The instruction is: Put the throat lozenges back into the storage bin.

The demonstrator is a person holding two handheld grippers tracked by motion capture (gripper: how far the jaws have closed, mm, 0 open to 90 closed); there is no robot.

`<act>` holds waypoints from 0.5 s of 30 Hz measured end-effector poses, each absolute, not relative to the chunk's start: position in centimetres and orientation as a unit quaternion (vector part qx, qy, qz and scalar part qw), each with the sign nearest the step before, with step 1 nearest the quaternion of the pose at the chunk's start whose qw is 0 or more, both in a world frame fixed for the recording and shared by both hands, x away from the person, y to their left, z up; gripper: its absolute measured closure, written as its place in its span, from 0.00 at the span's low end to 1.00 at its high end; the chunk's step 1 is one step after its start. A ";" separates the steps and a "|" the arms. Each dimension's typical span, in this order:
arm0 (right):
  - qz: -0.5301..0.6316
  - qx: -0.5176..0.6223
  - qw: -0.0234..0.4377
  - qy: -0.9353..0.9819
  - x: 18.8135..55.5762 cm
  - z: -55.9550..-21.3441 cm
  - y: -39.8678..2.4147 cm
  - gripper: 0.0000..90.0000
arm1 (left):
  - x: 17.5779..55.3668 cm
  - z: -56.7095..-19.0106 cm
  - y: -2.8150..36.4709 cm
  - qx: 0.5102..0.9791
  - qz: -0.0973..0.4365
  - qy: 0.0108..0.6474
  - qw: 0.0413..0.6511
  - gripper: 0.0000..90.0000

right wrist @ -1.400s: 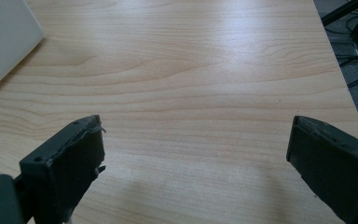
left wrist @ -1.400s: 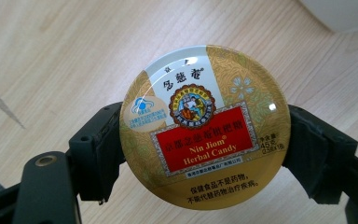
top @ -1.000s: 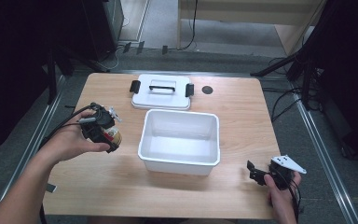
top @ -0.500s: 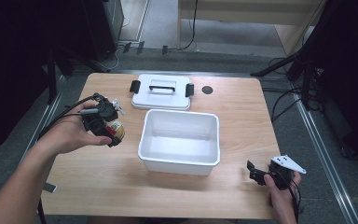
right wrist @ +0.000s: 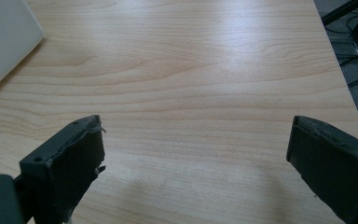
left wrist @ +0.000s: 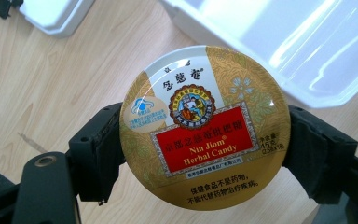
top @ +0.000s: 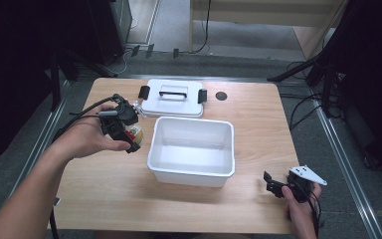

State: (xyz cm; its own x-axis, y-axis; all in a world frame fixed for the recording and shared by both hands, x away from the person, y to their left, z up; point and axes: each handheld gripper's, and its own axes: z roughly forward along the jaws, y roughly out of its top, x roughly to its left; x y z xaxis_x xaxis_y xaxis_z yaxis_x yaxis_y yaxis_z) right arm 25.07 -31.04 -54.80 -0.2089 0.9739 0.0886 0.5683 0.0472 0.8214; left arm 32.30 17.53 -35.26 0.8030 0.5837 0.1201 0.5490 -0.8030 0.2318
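Observation:
A round gold candy tin (left wrist: 205, 126) with a red "Nin Jiom Herbal Candy" label sits between the jaws of my left gripper (left wrist: 205, 154), which is shut on its sides. In the high view that gripper (top: 129, 135) holds the tin (top: 136, 132) above the table, just left of the white plastic box (top: 191, 167). The box is open and looks empty. Its white lid (top: 174, 97) with a black handle and clips lies behind it. My right gripper (top: 271, 185) rests low at the table's front right, jaws wide apart (right wrist: 196, 168) over bare wood.
The wooden table (top: 258, 124) has a small dark round hole (top: 221, 95) near its back edge. A corner of the white box (right wrist: 4, 42) shows at the right gripper view's upper left. Black stands and cables surround the table on the floor.
My left gripper has carried the tin up and to the right, closer to the white box. The right gripper has stayed where it was.

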 end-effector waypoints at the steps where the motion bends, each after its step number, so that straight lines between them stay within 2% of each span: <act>1: 0.387 0.572 0.262 0.674 25.1 -54.8 -31.0 0.05 | 32.3 -35.1 17.2 0.945 0.093 0.299 0.092 0.24; 15: 0.388 0.571 0.261 0.674 25.1 -54.8 -31.1 0.05 | 32.6 -35.4 13.8 0.954 0.083 0.270 0.095 0.24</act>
